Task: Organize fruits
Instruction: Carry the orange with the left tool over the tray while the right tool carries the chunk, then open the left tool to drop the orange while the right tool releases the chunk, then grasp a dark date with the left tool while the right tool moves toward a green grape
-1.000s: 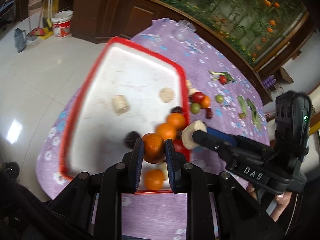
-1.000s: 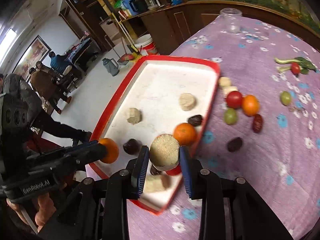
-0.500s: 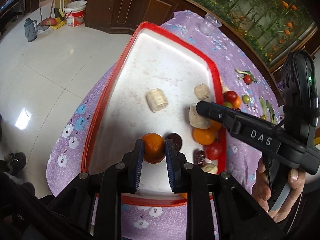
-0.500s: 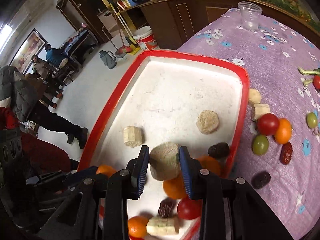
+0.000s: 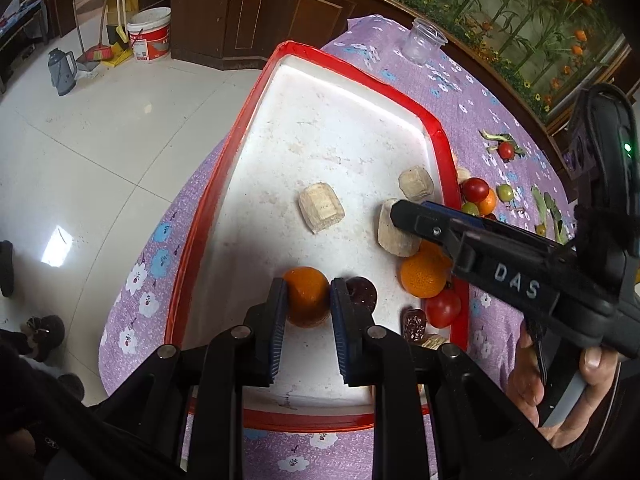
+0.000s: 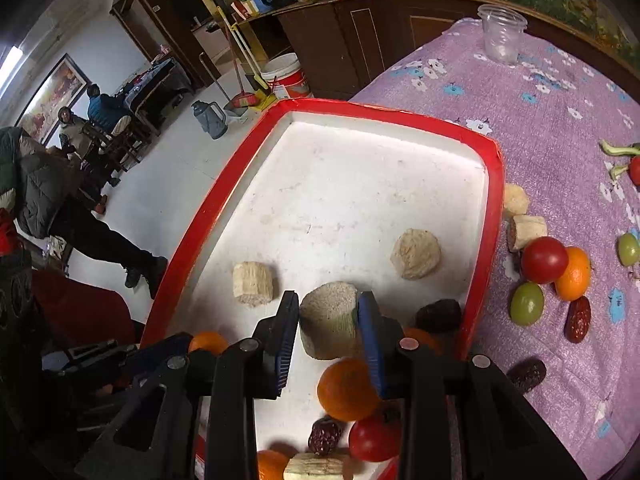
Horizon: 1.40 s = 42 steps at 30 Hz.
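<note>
Two handheld tongs hover low over a white tray (image 5: 248, 128) with a red rim on a purple flowered cloth. The left gripper (image 5: 307, 300) clamps a small orange (image 5: 306, 294); the right gripper (image 6: 329, 322) clamps a pale banana chunk (image 6: 328, 318). Both fruits look ready to set down: next, the jaws should open, clear of fruit already in the tray.

Pale glossy floor tiles (image 5: 100, 128) with a bright light glare. Dark wood cabinets (image 5: 256, 12) along the wall; white bucket (image 5: 148, 34), broom (image 5: 100, 50), grey jug (image 5: 62, 72) beside them. Framed picture (image 6: 52, 96) on white wall; people seated beyond.
</note>
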### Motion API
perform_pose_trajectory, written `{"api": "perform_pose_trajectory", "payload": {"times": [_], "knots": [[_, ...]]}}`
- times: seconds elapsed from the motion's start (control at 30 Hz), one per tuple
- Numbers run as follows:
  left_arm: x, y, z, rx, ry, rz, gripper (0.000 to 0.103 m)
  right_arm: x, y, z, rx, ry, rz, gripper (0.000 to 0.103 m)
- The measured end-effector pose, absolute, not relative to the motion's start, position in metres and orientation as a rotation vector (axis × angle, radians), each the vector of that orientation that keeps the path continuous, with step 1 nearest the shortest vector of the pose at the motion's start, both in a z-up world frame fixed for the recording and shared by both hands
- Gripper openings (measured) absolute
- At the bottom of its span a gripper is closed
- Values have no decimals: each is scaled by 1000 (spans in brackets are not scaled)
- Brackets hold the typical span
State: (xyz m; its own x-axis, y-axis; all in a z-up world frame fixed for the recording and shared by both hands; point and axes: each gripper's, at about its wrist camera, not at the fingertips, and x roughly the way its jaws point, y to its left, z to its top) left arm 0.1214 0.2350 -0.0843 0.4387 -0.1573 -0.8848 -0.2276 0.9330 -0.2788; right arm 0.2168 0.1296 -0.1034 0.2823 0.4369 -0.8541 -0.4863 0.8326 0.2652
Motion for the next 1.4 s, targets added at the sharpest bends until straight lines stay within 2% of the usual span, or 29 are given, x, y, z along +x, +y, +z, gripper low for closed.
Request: {"api": "perform_pose_trajectory", "payload": {"times": [0.53, 0.6, 0.63, 0.67, 1.0, 1.1, 1.2, 1.3, 1.4], "knots": [[123, 235, -84, -403, 1138, 54, 22, 197, 131, -100, -42, 1152, 651, 40], [121, 236, -85, -409, 1143, 58, 32, 198, 129, -100, -31, 1155, 656, 42], [121, 236, -84, -413, 1139, 59, 42, 198, 128, -99, -20, 1154, 659, 46], [120, 236, -83, -419, 1131, 65, 45, 199, 127, -98, -12, 1153, 659, 48], [111, 212, -59, -382, 1080, 30, 45, 189, 89, -62, 54, 1092, 638, 50], [109, 191, -51, -357, 1072, -8, 45, 177, 61, -49, 87, 1078, 590, 58], [108, 164, -43, -328, 1077, -68, 46, 162, 21, -42, 145, 1086, 524, 60], [111, 134, -38, -295, 1087, -132, 46, 145, -19, -37, 178, 1086, 461, 68], [116, 107, -36, -259, 1093, -175, 46, 133, -54, -33, 200, 1068, 423, 68]]}}
